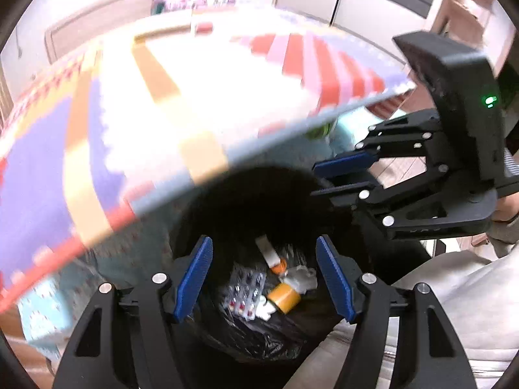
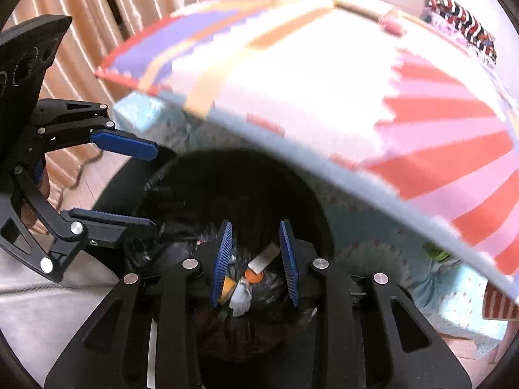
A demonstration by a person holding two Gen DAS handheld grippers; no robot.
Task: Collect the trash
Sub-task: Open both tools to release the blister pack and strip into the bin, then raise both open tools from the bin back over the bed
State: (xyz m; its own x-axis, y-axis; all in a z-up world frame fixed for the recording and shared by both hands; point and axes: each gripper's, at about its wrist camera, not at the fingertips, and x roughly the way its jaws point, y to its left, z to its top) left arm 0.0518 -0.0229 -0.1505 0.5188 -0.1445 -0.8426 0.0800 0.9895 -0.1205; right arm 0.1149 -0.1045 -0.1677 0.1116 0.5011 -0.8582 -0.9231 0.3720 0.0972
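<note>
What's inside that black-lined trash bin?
In the black-lined trash bin: blister pill packs, a yellow tape roll, crumpled white paper, an orange cap. Anything beneath stays hidden.

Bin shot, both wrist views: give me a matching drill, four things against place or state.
Things:
1. black-lined round trash bin
2. silver blister pack of pills
3. left gripper
4. right gripper

States:
a. jaws narrowly apart, empty
b. below the table edge, under both grippers
c. jaws wide apart, empty
d. lying inside the bin among the trash

Pairs: 1-b, 2-d, 3-c, 4-a
</note>
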